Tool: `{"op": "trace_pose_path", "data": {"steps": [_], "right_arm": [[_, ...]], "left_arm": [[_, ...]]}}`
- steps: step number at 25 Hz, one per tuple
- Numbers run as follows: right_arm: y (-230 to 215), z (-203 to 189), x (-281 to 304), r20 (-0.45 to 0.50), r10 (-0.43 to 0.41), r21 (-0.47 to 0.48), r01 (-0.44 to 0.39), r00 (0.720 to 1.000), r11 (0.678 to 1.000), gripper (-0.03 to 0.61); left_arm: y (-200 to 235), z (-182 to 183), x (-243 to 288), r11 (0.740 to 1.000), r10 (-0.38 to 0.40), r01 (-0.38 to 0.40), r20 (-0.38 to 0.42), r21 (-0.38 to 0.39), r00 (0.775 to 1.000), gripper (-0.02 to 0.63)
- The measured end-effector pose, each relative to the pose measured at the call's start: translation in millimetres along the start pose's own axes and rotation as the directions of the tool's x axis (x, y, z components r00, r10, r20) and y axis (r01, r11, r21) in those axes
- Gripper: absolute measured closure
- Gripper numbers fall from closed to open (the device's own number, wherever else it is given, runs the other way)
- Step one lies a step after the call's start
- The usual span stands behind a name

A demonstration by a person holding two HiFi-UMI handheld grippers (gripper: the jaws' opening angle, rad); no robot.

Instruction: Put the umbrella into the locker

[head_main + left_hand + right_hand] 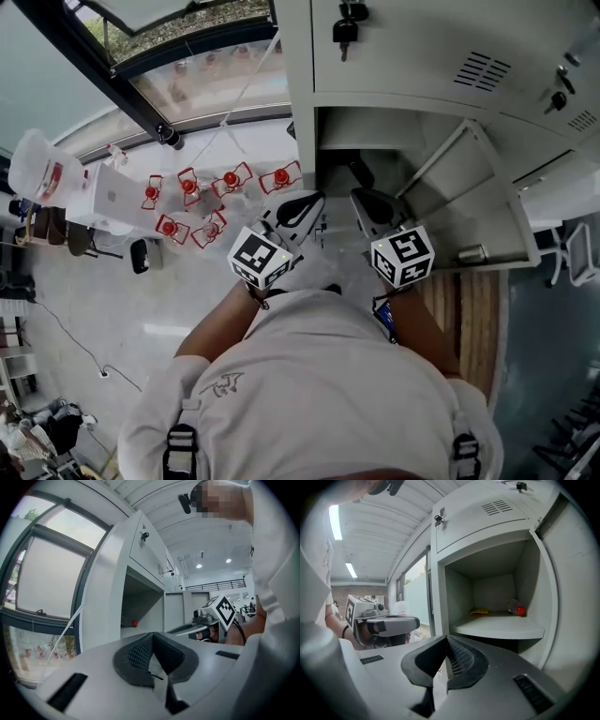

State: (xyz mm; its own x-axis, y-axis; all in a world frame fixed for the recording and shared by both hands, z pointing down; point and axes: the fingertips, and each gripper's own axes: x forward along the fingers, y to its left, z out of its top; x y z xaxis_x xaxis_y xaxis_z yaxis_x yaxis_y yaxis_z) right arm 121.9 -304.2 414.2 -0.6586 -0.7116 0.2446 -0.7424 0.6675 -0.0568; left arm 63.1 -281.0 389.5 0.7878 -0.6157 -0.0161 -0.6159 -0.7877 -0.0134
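Note:
The grey locker (pixel 394 122) stands in front of me with one door (pixel 469 202) swung open to the right. No umbrella is clear in any view; a dark narrow thing (pixel 360 172) lies inside the open compartment, and I cannot tell what it is. My left gripper (pixel 309 202) and right gripper (pixel 364 199) are side by side just before the opening, both shut and empty. In the left gripper view the pads (pixel 140 651) meet. The right gripper view's pads (pixel 461 657) meet too, below the shelf (pixel 499 629).
On the shelf lie a yellow thing (pixel 480 611) and a red-capped bottle (pixel 516 608). Keys (pixel 344 33) hang from the locker door above. Several red-capped bottles (pixel 220 187) stand on the floor at the left, under the window (pixel 49 581).

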Motion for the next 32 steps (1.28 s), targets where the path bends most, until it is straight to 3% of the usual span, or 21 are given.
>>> {"op": "trace_pose_path", "data": {"steps": [5,17,22,32], "right_arm": [[33.3,2.3,3.3,0.010,-0.034,0.019,0.034,0.999,0.999,0.535],[165.9,6.0,16.1,0.026,-0.103,0.023,0.103,0.994,0.994,0.535],[209.9,-3.2,10.4,0.022,-0.150,0.033,0.150,0.988,0.988,0.537],[235.3,-8.8,-32.7,0.027,-0.198,0.031,0.198,0.980,0.980,0.535]], "left_arm": [[-1.5,-1.5,-30.4,0.998,-0.058,0.058,-0.012,0.001,0.998,0.603],[6.2,2.7,-166.9,0.991,-0.132,0.132,-0.010,-0.006,0.991,0.603],[2.9,-11.5,-198.8,0.983,-0.185,0.185,-0.020,-0.022,0.982,0.603],[-39.7,-2.6,-215.0,0.971,-0.237,0.237,0.004,-0.008,0.971,0.603]]}}
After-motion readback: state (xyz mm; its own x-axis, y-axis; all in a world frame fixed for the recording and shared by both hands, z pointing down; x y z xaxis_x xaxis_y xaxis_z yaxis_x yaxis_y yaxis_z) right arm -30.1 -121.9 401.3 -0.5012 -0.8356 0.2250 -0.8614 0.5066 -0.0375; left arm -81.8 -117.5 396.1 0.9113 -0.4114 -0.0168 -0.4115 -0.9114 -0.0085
